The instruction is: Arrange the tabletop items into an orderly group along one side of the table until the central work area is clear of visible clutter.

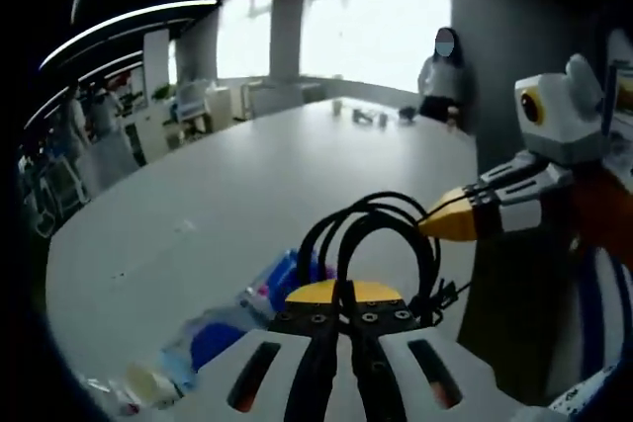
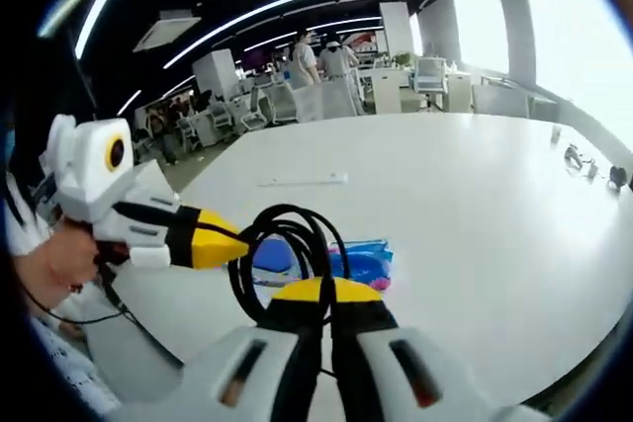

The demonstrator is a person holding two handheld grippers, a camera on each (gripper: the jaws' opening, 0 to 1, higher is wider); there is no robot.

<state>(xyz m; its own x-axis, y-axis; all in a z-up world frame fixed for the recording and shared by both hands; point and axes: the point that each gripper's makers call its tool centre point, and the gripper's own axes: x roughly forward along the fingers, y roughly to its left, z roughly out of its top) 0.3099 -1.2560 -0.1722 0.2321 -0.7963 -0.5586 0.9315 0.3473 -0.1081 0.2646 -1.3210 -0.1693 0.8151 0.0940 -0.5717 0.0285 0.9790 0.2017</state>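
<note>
1. Left gripper view: the left gripper (image 1: 342, 295) has its jaws pressed together on a looped black cable (image 1: 381, 229), which arches up just beyond the yellow tips. My reading is that the pinch keeps the coil bundled so it can be carried as one piece.
2. The right gripper (image 1: 445, 224) enters from the right, its yellow tip touching the same loop at the far right side (apparently steadying the coil or taking a share of it).
3. Below the cable, near the table's (image 1: 247, 195) near edge, lie blue plastic packets (image 1: 282, 279), loosely scattered; these belong to the clutter to be gathered. A few small items (image 1: 371, 116) sit at the far end.
4. Right gripper view: the right gripper (image 2: 324, 305) also has its jaws closed on the black cable (image 2: 287, 244), the loop rising just ahead.
5. The left gripper (image 2: 213, 239) comes in from the left, held in a person's hand (image 2: 64, 254), tip touching the coil.
6. The blue packets (image 2: 346, 262) lie just behind the loop, in the central area; the far table is mostly bare, so they likely move next.
</note>
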